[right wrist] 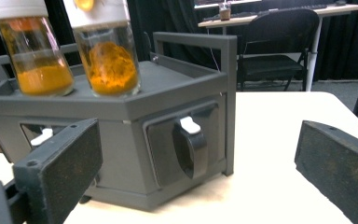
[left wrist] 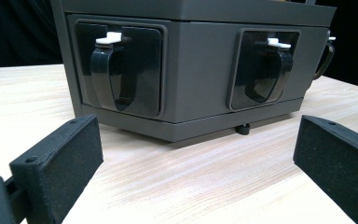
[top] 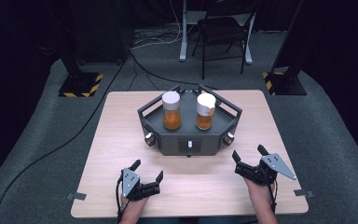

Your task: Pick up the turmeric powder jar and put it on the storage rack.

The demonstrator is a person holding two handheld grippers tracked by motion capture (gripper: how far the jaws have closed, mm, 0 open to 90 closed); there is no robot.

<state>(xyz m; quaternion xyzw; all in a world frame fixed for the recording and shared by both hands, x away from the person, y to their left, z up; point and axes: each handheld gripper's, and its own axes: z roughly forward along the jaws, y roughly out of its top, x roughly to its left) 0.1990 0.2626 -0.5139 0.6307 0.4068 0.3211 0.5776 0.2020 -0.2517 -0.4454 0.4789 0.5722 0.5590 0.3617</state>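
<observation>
While both claws wait spread and empty on the near side of the pale wooden desk (top: 107,154), the dark grey hexagonal tray with raised rails (top: 156,122) sits at the desk's middle, well apart from them, carrying two glass jars of orange powder with white lids, one on the left (top: 171,111) and one on the right (top: 205,111), standing upright and close together. The left claw (top: 147,171) faces the tray's front panels and their black loop handles (left wrist: 109,74); the right claw (top: 248,156) faces its right corner. Risk, as I judge it: pulling a handle unevenly could jolt the tray and tip the tall jars, and reaching for one jar could knock its close neighbour.
</observation>
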